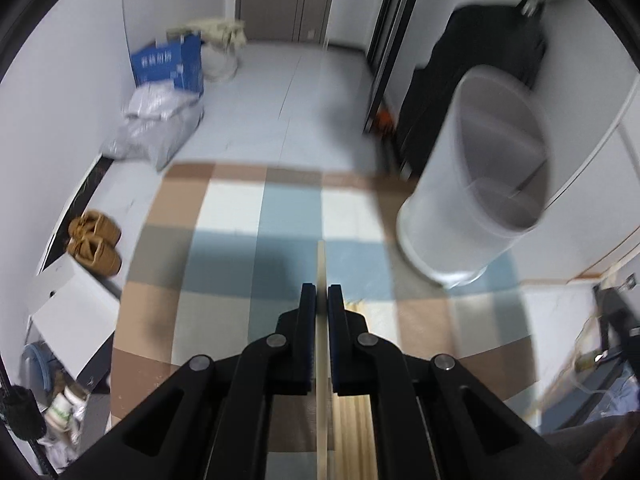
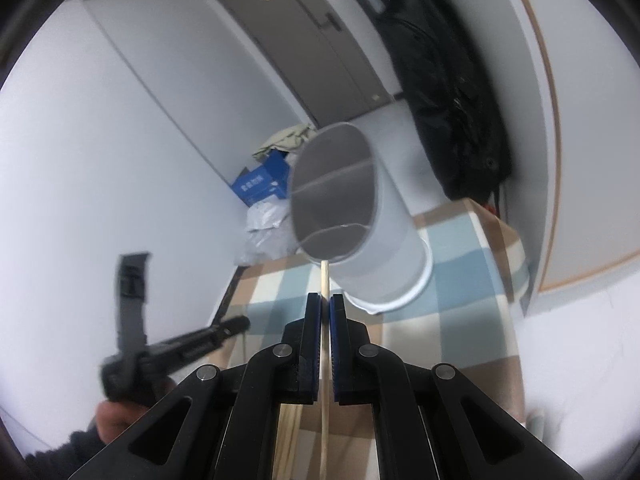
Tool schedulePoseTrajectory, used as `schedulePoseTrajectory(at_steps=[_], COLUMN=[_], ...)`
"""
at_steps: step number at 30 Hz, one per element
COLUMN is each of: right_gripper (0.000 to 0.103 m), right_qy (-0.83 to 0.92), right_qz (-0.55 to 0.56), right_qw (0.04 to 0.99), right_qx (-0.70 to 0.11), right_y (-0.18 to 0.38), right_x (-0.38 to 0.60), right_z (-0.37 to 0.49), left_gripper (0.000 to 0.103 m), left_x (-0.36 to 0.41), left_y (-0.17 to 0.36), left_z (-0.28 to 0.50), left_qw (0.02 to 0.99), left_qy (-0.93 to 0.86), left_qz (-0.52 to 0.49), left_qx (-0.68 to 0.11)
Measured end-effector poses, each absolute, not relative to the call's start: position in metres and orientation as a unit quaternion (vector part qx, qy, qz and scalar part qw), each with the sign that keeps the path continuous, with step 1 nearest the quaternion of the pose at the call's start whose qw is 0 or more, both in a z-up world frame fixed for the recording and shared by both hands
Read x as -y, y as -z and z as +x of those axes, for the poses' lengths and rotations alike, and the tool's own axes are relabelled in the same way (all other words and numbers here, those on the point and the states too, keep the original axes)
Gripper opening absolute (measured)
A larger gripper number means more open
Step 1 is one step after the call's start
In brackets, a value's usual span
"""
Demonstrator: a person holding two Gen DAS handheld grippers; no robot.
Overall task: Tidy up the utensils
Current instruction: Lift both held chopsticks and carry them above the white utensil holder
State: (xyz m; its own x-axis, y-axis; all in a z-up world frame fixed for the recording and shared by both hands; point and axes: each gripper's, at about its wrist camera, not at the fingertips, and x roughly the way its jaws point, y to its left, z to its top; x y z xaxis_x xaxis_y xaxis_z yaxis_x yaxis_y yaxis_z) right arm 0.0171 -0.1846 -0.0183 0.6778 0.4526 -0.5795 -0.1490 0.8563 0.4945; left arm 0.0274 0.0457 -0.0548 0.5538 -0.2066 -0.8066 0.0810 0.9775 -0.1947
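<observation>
Each gripper [image 1: 321, 292] [image 2: 324, 300] pinches thin pale wooden stick [image 1: 321, 264] [image 2: 325, 276]

A translucent white utensil holder [image 2: 360, 220] stands on the checkered worktop [image 2: 460, 272], its open mouth showing a divider inside. A pale wooden chopstick [image 2: 325, 280] points toward its rim; another chopstick [image 1: 321, 264] lies lengthwise.

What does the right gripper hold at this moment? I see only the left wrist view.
Observer: The right gripper is shut on a thin pale chopstick.
Operator: Where is the tip of it?
Observer: Just at the near rim of the white holder, whose opening faces that camera.
Operator: What is under the holder?
Observer: A checked cloth; the holder's base rests on it.
</observation>
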Motion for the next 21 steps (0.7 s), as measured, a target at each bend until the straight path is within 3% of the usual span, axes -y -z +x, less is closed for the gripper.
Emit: schedulePoseTrajectory(at_steps=[7,21], right_gripper=[0.003,0.003], right_qy=[-0.183,-0.172], right_qz=[0.144,0.130], right_qw=[0.920,0.943], right_qx=[-0.316,-0.255], right_y=[0.005,-0.036], right_x=[0.156,0.156], right_z=[0.002,0.000], left_gripper=[0.001,0.001], left_x=[-0.037,-0.039], left_y=[0.017,-0.032], left_z=[-0.006,0.016], left_qw=[0.914,0.939], left_qy=[0.110,0.156], left_qz=[-0.069,-0.104], left_qx=[-0.386,-0.287])
